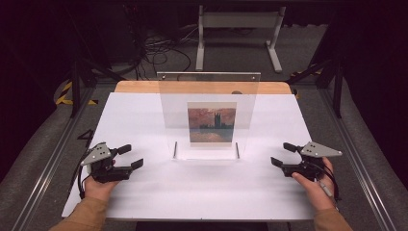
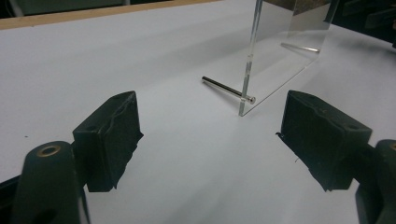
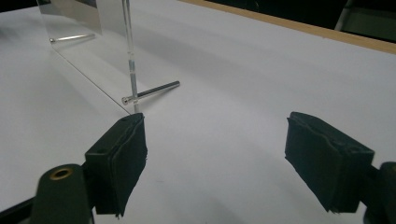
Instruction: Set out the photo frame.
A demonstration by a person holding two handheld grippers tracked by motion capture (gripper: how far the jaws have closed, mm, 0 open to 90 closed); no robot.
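Object: clear acrylic frame (image 1: 208, 115) holding a small painting print (image 1: 211, 124), standing upright at mid-surface, broad face toward the person.
Support: white surface (image 1: 144, 192); two metal pins at the frame's foot, left pin (image 2: 228, 88), right pin (image 3: 150, 92), each passing through the pane near a lower corner.
Long axis: pane runs left–right across the scene; pins lie near–far.
Left tongs (image 1: 129, 157): released, nothing between the pads, resting low at near left, aimed right toward the pane's left edge (image 2: 250, 60).
Right tongs (image 1: 284, 155): released wide, empty, near right, aimed left toward the pane's right edge (image 3: 130, 56).
Key relation: frame sits between the two tongs and slightly farther; each is near its own edge, apart from it; neither hand clearly nearer.
Judgement: a two-sided approach on the vertical edges looks likely.
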